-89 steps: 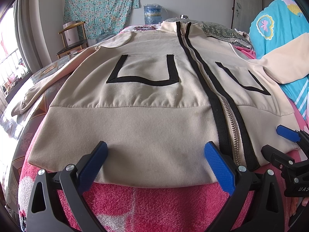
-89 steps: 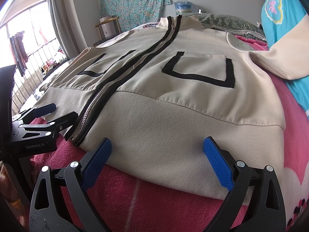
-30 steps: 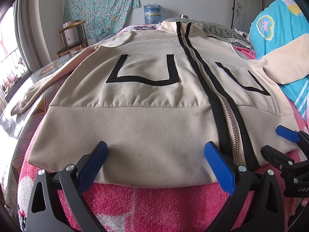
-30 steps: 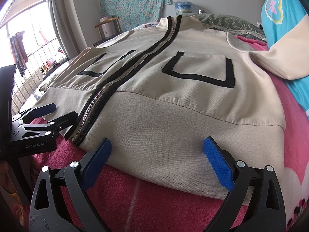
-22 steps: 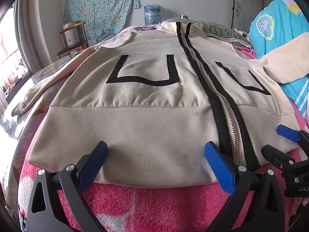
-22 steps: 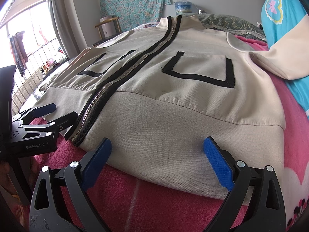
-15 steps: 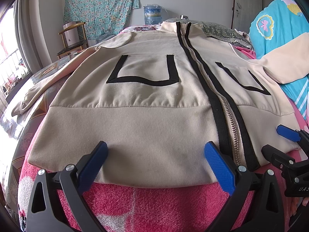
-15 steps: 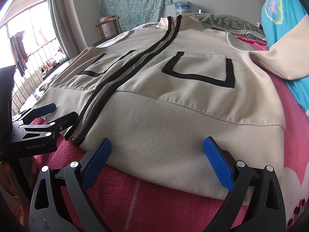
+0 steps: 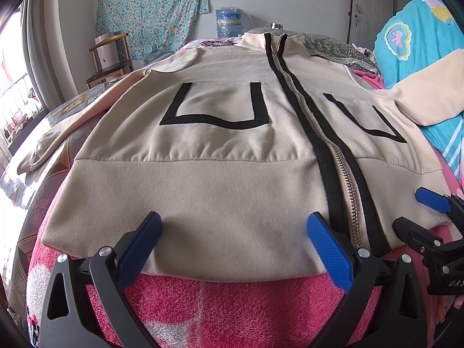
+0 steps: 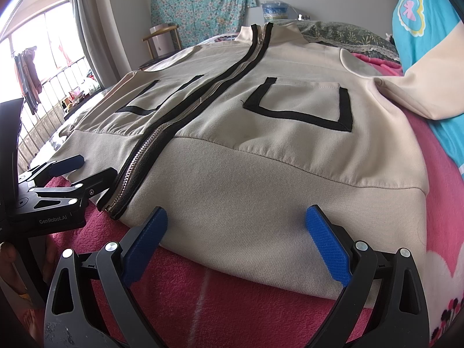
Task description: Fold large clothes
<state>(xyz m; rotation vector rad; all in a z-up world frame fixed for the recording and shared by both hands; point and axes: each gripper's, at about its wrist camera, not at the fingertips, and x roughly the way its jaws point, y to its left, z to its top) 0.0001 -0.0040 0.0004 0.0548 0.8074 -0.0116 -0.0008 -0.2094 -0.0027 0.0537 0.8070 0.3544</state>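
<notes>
1. Jacket (image 9: 220, 179) lies flat on blanket (image 9: 203, 304), hem nearest both grippers.
2. Left gripper (image 9: 232, 240) fronts hem left of zipper (image 9: 345, 179).
3. Right gripper (image 10: 235, 232) fronts hem right of zipper.

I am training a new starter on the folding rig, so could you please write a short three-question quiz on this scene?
1. True or false: the jacket lies zipped up, front side up.
2. Which holds cloth? A) left claw B) right claw C) neither
3. Fill in: the jacket lies on a pink ____.

Key: 1 true, the zip is closed from hem to collar. 2 C, both stand open at the hem. 3 blanket.
</notes>
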